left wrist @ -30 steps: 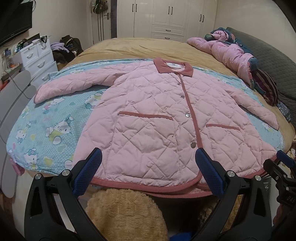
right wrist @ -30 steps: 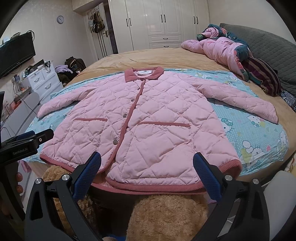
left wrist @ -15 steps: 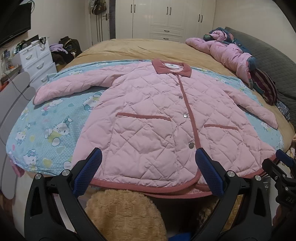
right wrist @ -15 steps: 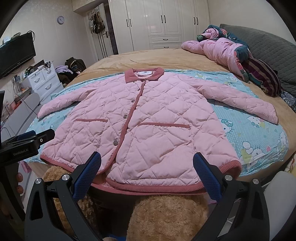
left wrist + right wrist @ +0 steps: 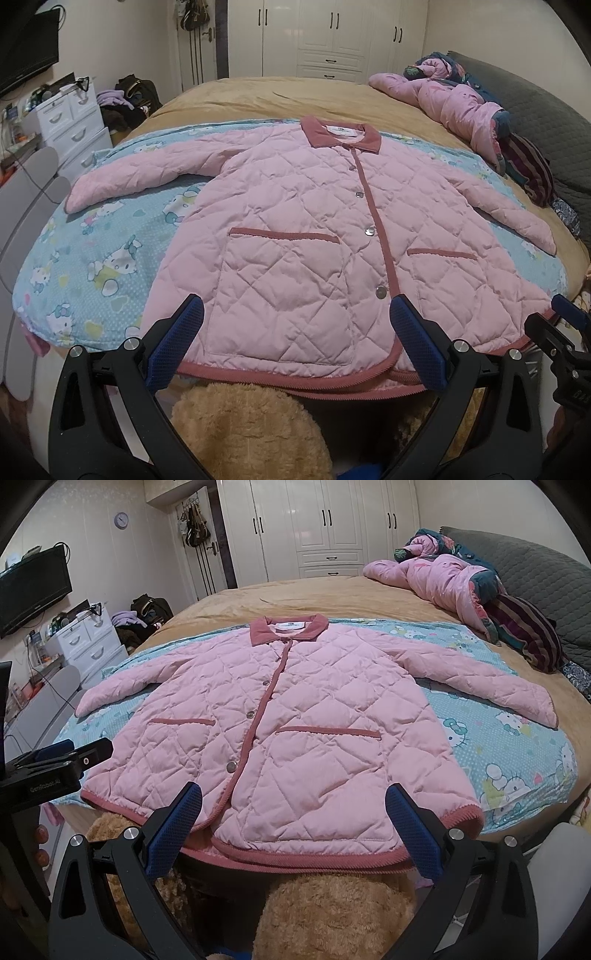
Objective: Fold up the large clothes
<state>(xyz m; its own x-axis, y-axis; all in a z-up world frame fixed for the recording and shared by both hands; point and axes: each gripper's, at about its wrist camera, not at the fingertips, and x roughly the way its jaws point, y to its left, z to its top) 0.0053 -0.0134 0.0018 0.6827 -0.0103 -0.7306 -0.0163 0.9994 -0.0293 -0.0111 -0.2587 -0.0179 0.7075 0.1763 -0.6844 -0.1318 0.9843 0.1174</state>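
The jacket lies face up and fully spread on a blue cartoon-print sheet, which covers the near part of a bed with a tan blanket. The collar points to the far side; the hem runs along the near edge of the bed and hangs slightly over it. The front is buttoned shut. Both sleeves are extended — the left sleeve angles out to the left, the right sleeve to the right.

Handling judgement: the jacket is quilted and padded, so it should be light for its bulk, soft, and springy. Folds will probably be thick and may tend to reopen. The shell looks smooth and may slide on the sheet when dragged. Nothing about it appears fragile.

Grip points: the corded trim along the hem and the sleeve cuffs give the firmest edges — thick enough for the pads to bite without slipping. A likely first hold is one cuff or one hem corner per tool.

The left gripper hovers just short of the hem, left of the button line, jaws spread wide and holding nothing. The right gripper hovers at the hem right of the button line, jaws equally wide and empty.

Surroundings: a plush toy sits below the near bed edge, under the hem. A heap of bedding lies at the far right. White wardrobes stand against the far wall.
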